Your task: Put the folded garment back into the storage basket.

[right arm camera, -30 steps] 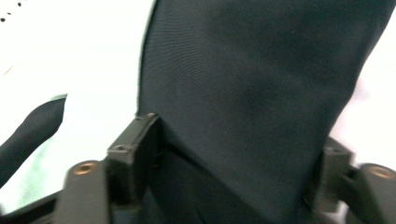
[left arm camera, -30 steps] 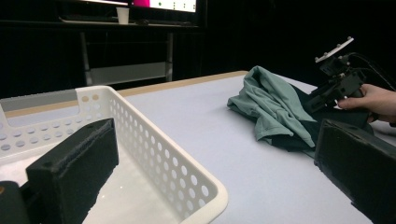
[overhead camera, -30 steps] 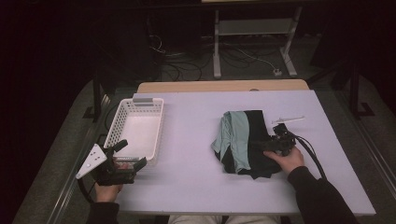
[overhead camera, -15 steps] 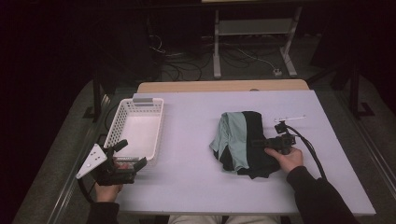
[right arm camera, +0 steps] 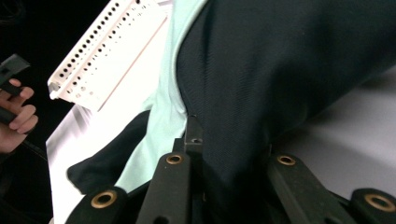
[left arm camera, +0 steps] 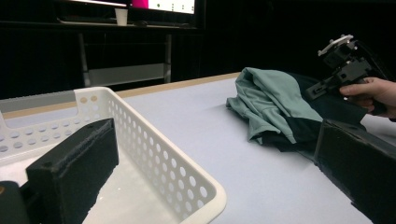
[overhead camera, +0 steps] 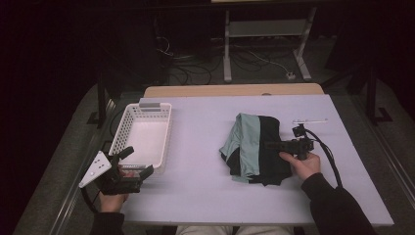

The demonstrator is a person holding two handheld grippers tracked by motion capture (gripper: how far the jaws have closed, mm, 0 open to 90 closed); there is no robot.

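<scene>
Pale table (overhead camera: 205, 191) carries a white basket (overhead camera: 143, 132) at left and a folded garment (overhead camera: 254, 149) right of centre. Right gripper (overhead camera: 274, 145) seems clamped on the garment's dark fabric; left gripper (overhead camera: 139, 164), jaws apart, hovers beside the basket.

We see dim light overall: the table (overhead camera: 195, 127) is evenly lit from above, its surroundings nearly black. Shadows are soft. The 2 gripper views blur up close.
</scene>
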